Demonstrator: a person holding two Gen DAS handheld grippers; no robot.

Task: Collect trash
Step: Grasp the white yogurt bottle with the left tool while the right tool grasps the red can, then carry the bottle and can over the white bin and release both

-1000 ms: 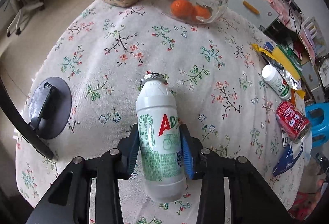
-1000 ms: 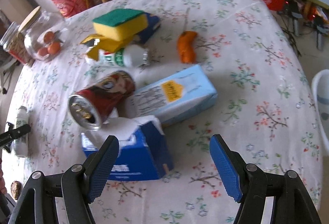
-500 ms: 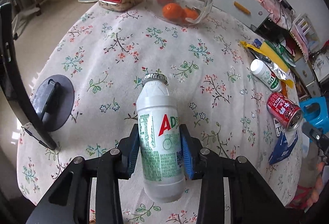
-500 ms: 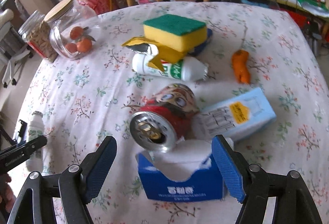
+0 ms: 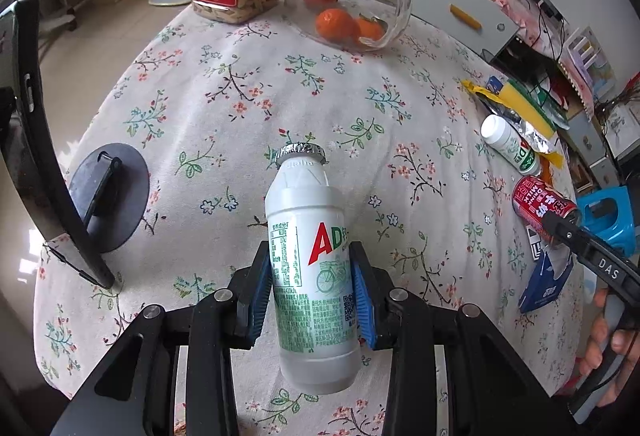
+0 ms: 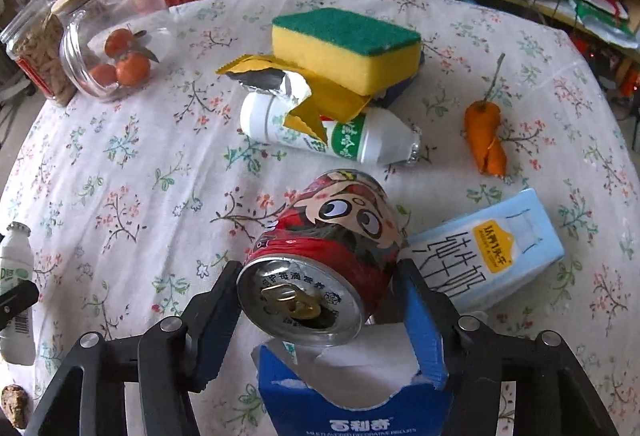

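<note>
Can point(image 6: 320, 260) first: it lies on its side directly ahead of my right hand-held gripper point(image 6: 320, 310), its opened top turned toward me and its long axis running away from me along the line of the fingers. My right fingers are spread and stand one on each flank of the can; whether the pads already touch the red wall I cannot tell from this view. It leans on the torn blue tissue box point(image 6: 352, 396) beneath it and touches the pale blue milk carton point(image 6: 488, 252) at its right. So the squeeze falls across the can's round body, not along its length, and I judge a plain closing enough, though a dented thin can may slip.

My left hand-held gripper point(image 5: 310, 300) is pinching the white drink bottle point(image 5: 310, 256) round its middle, foil cap pointing away from me, held clear above the flowered surface point(image 5: 240, 95). That side is busy, so the right is the nearer and only free one for the can. Another white bottle point(image 6: 332, 133) lies crosswise beyond, under a torn yellow wrapper point(image 6: 320, 95) and a sponge point(image 6: 344, 45)
</note>
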